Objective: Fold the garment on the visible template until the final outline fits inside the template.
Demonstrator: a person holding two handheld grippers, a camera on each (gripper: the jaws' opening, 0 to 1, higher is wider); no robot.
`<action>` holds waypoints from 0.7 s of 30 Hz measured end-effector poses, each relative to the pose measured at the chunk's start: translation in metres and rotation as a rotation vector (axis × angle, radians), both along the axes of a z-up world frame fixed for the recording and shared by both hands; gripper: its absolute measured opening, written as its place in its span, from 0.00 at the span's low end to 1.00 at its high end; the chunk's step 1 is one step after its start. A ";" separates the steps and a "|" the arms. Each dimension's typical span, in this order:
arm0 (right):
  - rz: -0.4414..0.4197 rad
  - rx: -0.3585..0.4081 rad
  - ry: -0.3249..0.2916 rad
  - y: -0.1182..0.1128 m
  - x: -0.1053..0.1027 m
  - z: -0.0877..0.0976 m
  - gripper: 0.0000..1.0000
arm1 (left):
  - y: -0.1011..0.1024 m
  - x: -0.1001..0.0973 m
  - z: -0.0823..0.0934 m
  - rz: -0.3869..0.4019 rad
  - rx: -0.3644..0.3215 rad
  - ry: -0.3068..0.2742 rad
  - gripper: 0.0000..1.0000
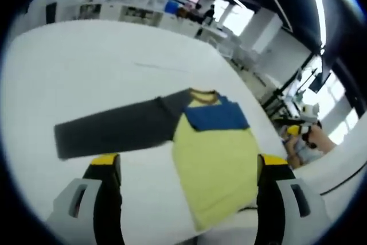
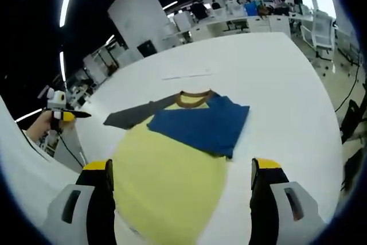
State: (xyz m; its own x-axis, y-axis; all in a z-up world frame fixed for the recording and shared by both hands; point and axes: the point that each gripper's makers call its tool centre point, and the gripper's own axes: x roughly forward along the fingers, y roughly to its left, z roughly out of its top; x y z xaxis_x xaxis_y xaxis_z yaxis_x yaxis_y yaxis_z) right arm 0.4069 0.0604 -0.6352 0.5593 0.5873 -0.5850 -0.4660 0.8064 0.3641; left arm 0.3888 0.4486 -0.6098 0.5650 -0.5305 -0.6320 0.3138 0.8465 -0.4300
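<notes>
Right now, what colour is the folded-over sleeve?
Blue sleeve, clearest in the right gripper view.

The shirt's point(image 2: 172, 164) hem is cut off between the right claw's point(image 2: 179, 179) jaws, and its blue sleeve point(image 2: 200, 124) folded across covers part of the chest. Background desks point(image 1: 143, 10) beyond the tabletop point(image 1: 86, 67) are too blurry to make out.

The garment point(image 2: 172, 170) lies on my table point(image 2: 275, 73), hem at the near edge, one sleeve point(image 1: 114, 127) stretched flat sideways, the other sleeve point(image 2: 203, 124) folded over its chest.
</notes>
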 end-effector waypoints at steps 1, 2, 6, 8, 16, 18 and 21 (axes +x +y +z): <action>-0.003 -0.004 -0.007 0.002 0.000 0.001 0.99 | 0.008 0.003 -0.003 0.003 0.010 -0.012 0.92; -0.008 -0.010 -0.017 0.002 0.000 0.002 0.99 | 0.012 0.005 -0.005 0.006 0.018 -0.014 0.91; -0.008 -0.022 -0.023 0.001 -0.001 0.001 0.99 | 0.033 0.012 -0.009 0.035 0.034 -0.021 0.88; -0.019 -0.020 -0.023 0.000 -0.001 0.002 0.99 | 0.040 0.016 -0.011 0.056 0.026 -0.017 0.86; -0.046 -0.037 -0.022 -0.006 -0.005 0.001 0.97 | 0.063 0.021 -0.027 0.112 0.049 0.007 0.86; -0.057 -0.036 -0.030 -0.005 -0.005 0.001 0.97 | 0.071 0.021 -0.030 0.135 0.048 0.014 0.85; -0.064 -0.026 -0.034 -0.001 -0.007 0.000 0.96 | 0.083 0.023 -0.035 0.161 0.038 0.021 0.84</action>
State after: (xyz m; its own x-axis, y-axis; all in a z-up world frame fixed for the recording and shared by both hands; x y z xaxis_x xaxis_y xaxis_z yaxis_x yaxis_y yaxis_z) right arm 0.4002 0.0594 -0.6350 0.6149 0.5344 -0.5799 -0.4245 0.8441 0.3276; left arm 0.4118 0.5313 -0.6448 0.6273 -0.4098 -0.6622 0.1643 0.9008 -0.4019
